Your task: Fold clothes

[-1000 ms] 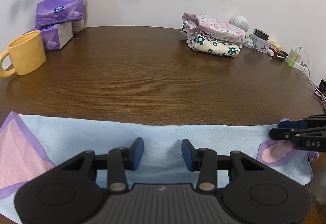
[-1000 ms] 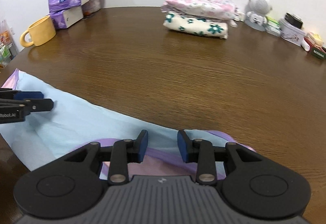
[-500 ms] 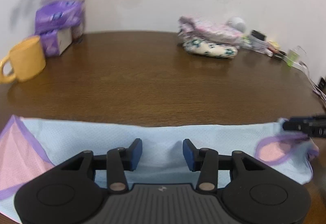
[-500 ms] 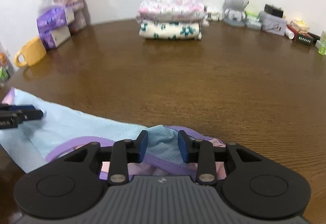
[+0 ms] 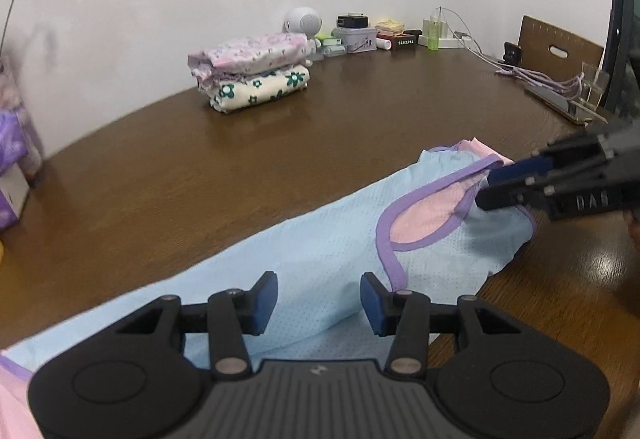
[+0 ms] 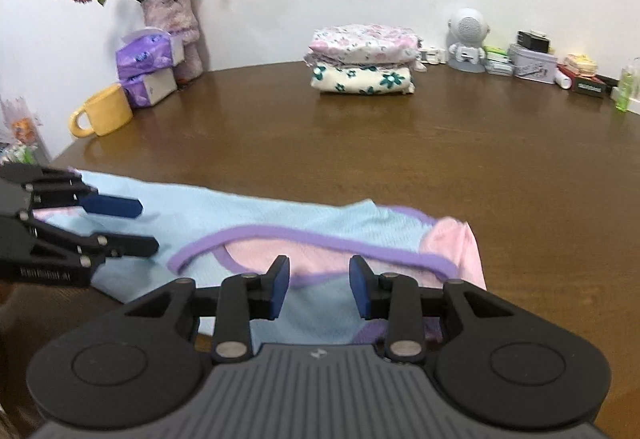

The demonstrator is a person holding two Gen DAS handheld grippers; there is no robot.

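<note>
Both grippers have swung round since a second ago, and the light blue garment (image 6: 304, 223) now lies folded over on itself, its pink lining and purple trim turned up near the right end. Left gripper (image 5: 318, 297) sits low and level over the near edge of the cloth, fingers spread wide, nothing between them. Right gripper (image 6: 318, 285) hovers just above the folded end, jaws parted as well, gripping nothing; in the left wrist view it comes in from the right side, its blue fingertips (image 5: 516, 172) at the purple neckline. That garment stretches along the near side of the wooden table (image 6: 460, 159). Farther back, a stack of folded floral clothes (image 6: 362, 59) rests by the wall, well apart. Over to the left stand a yellow mug (image 6: 105, 116), purple tissue packs (image 6: 146, 67) and a vase of dried roses (image 6: 168, 13).
</note>
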